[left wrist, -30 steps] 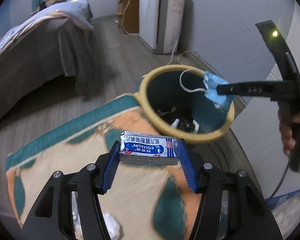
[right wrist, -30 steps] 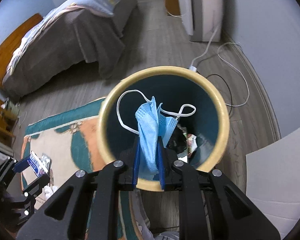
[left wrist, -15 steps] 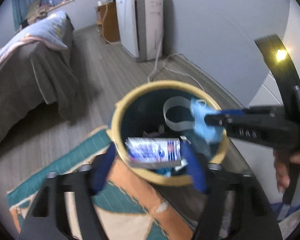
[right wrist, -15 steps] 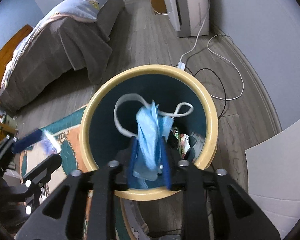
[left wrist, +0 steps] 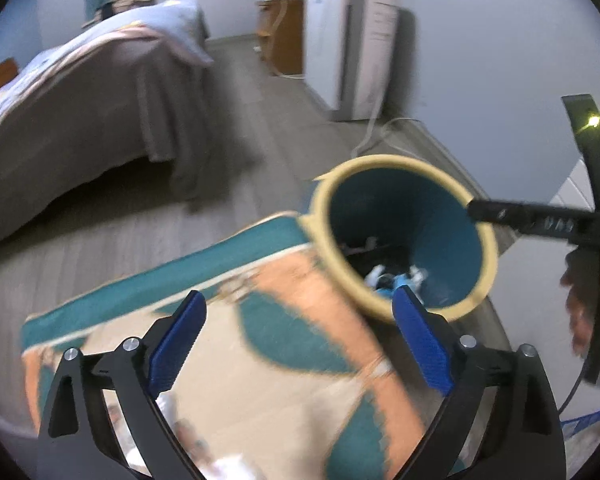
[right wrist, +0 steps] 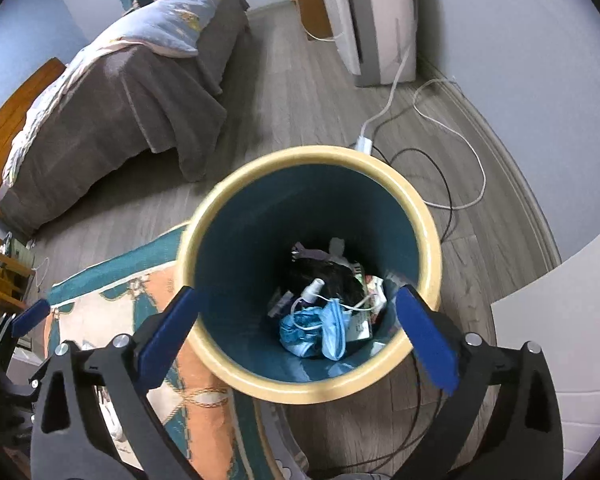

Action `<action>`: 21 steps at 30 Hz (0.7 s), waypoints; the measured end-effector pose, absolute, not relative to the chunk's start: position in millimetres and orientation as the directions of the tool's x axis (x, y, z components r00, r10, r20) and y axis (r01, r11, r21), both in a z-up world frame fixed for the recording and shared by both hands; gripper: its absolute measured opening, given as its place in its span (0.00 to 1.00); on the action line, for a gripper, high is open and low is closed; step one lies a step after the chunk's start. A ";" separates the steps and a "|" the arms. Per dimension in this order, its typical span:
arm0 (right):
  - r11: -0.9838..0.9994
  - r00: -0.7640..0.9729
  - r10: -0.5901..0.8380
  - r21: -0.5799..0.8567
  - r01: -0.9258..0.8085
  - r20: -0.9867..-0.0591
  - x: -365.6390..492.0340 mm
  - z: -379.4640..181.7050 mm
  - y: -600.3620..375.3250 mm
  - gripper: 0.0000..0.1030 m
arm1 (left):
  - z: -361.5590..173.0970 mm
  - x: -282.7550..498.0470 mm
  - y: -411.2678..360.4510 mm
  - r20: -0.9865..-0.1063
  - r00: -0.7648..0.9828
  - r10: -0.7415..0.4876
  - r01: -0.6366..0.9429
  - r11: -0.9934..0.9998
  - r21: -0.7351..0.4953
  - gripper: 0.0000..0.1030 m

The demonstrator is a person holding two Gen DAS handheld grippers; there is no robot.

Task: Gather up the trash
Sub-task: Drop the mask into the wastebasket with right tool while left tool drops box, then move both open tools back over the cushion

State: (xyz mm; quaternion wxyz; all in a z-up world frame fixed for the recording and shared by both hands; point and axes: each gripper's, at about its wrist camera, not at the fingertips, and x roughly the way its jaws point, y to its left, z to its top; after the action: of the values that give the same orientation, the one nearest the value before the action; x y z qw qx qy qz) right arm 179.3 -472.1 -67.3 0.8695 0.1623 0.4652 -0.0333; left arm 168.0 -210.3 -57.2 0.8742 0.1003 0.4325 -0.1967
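Trash bin (right wrist: 422, 224), round, cream-rimmed and teal inside, standing on grey wood flooring at the far right corner of the patterned rug (left wrist: 300, 344); seen from almost straight above in the right wrist view, lower right of centre in the left wrist view; at its bottom, a crumpled blue face mask (right wrist: 332, 332) with white ear loops, lying on a dark heap of mixed scraps; just right of the mask, a small white packet, too blurred to read.

Right gripper (right wrist: 296, 334) hanging over the near side of the bin's mouth, blue pads spread wide, having just been opening, nothing between them; its dark finger also reaching in from the right over the bin rim in the left wrist view, a hand (left wrist: 584, 292) on its handle at the right edge.

Left gripper (left wrist: 298, 340) over the rug, near and left of the bin, jaws likewise spread wide, just been opening, nothing held; right pad tip overlapping the bin's near rim in that view; something white on the rug at the near left edge, blurred.

Far left, a bed (right wrist: 112, 92) under a brown cover with a pale quilt; far right, a white appliance (right wrist: 374, 20) against the wall; white and black cables (right wrist: 450, 152) looping over the floor just beyond the bin.
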 end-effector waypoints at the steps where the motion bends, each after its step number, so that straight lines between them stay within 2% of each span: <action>1: 0.950 0.567 0.093 0.244 0.196 -0.818 179.2 -64.7 -467.6 0.94 | -54.6 164.1 -196.4 -0.796 0.557 -0.238 0.413 0.910 0.017 0.91; 6: 0.976 0.578 0.087 0.185 0.114 -0.812 179.3 -50.3 -429.7 0.94 | -37.7 148.5 -123.2 -0.799 0.584 -0.143 0.315 0.947 0.061 0.92; 10: 0.989 0.587 0.086 0.142 0.050 -0.805 178.0 -40.3 -397.6 0.94 | -25.0 133.2 -70.9 -0.802 0.590 -0.094 0.223 0.974 0.050 0.93; 15: 0.992 0.596 0.114 0.125 -0.023 -0.795 173.7 -31.2 -358.0 0.94 | -28.4 108.9 -14.8 -0.781 0.622 -0.061 0.113 0.993 0.013 0.94; 17: 0.993 0.593 0.118 0.112 -0.047 -0.796 171.4 -30.9 -343.0 0.94 | -34.1 110.3 -1.5 -0.798 0.599 -0.060 0.068 0.997 -0.024 0.94; 21: 0.990 0.570 0.140 0.106 -0.093 -0.810 164.2 -35.9 -309.2 0.94 | -32.8 107.8 15.8 -0.785 0.616 -0.070 0.063 0.997 -0.039 0.94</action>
State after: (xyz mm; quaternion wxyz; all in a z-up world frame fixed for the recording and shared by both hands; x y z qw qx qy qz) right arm 164.2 -309.2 -35.9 0.8856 0.0255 0.4590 0.0660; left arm 107.8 15.8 -32.8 0.8988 -0.0039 0.4367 -0.0370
